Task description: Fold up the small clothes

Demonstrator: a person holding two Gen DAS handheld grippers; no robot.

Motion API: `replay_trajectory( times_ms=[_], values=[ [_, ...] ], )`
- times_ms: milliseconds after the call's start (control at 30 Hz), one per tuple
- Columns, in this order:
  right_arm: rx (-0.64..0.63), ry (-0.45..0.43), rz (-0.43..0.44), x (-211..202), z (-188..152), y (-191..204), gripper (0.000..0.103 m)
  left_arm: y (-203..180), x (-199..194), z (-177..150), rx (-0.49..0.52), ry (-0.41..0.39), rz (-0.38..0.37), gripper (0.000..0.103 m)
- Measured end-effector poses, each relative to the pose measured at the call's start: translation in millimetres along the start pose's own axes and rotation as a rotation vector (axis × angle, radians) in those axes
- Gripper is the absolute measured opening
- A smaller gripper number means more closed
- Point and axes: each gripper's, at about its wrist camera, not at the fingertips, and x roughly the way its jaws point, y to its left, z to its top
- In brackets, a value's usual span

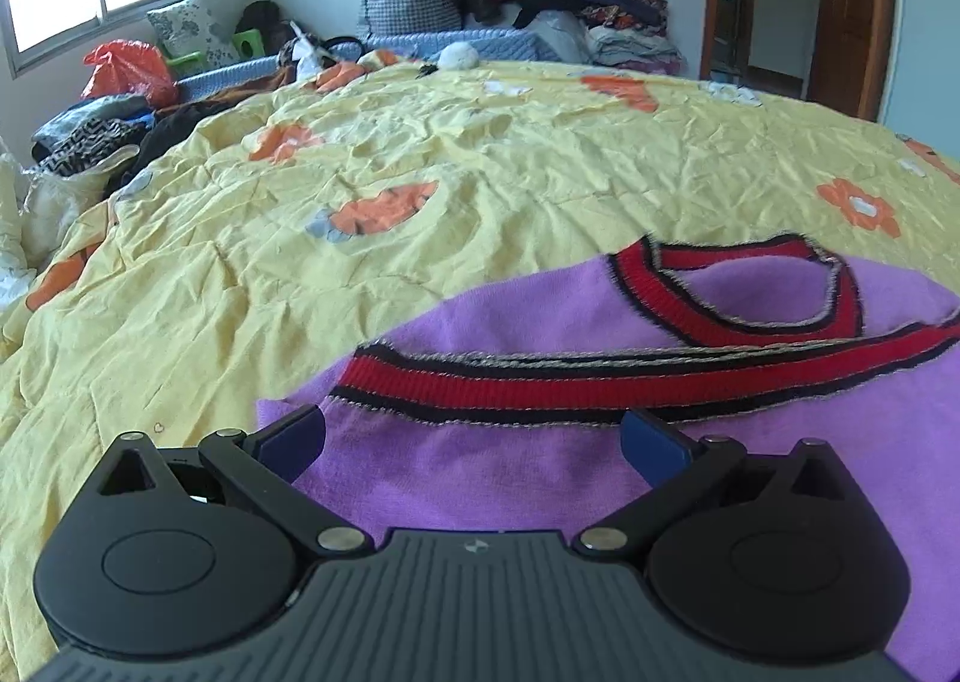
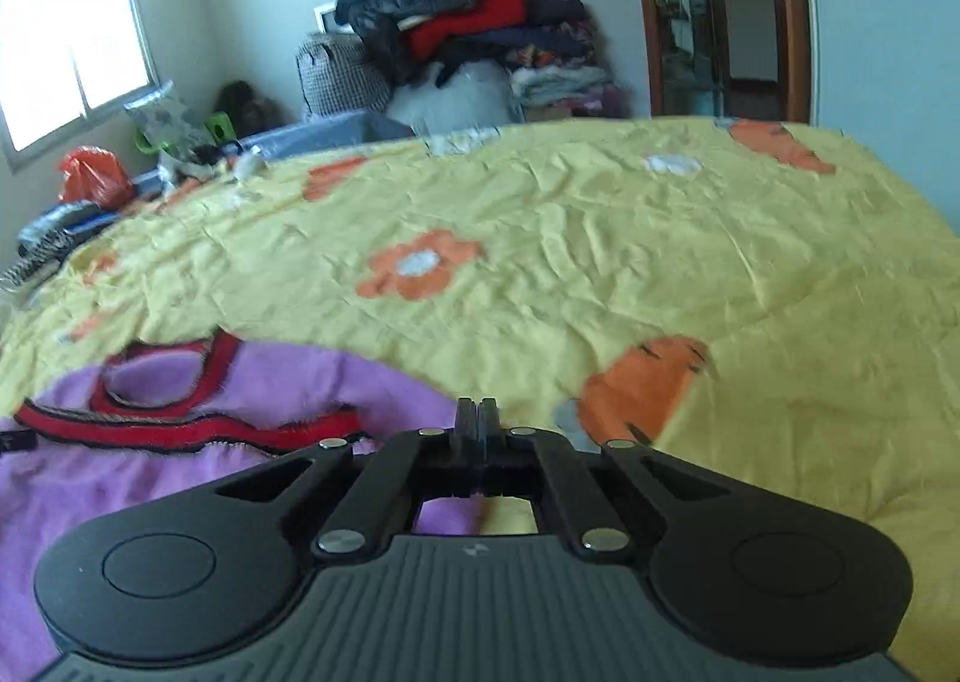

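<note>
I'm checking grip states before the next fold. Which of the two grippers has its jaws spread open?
The left gripper: its blue fingers stand wide apart over the purple sweater. The right gripper has its fingers pressed together.

My two black tools

My left hand-held gripper has blue fingertips; the right hand-held gripper has black ones, round sides, silver screws.

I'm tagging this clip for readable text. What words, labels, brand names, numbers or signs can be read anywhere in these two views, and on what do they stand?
No readable words or numbers in either view.
Small pale emblem on the ribbed dark-grey body of the left gripper: a mark, no letters legible.
Same emblem on the right gripper: blurred, unreadable.
Purple knitted garment with red and black trim: no label visible.
Yellow flowered bedspread: pattern only, no text.
</note>
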Motion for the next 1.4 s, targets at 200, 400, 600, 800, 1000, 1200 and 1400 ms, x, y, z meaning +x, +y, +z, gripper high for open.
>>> replay_trajectory(
  times_ms=[200, 400, 600, 800, 1000, 1200, 1400],
  values=[
    [0.076, 0.037, 0.166, -10, -3, -8, 0.030, 23, -6, -3, -0.054, 0.017, -0.021, 0.103],
    [-0.099, 0.039, 0.248, -40, -37, 44, 0.095, 30, -36, -37, -0.058, 0.024, -0.097, 0.103],
    [-0.219, 0.135, 0.089, -20, -62, 56, 0.100, 46, -32, -60, -0.089, 0.040, -0.116, 0.103],
    [-0.274, 0.010, 0.125, -30, -32, 74, 0.100, 54, -54, -50, -0.081, -0.015, -0.096, 0.103],
    [-0.305, 0.050, 0.117, 34, -7, 95, 0.100, 56, -35, -44, -0.070, 0.015, -0.102, 0.103],
    [-0.231, 0.133, 0.054, 53, -4, 73, 0.100, 72, -15, -38, -0.095, 0.068, -0.163, 0.103],
    [-0.274, 0.053, 0.160, -15, -23, 109, 0.103, 119, -1, -9, -0.158, 0.135, -0.243, 0.103]
  ],
)
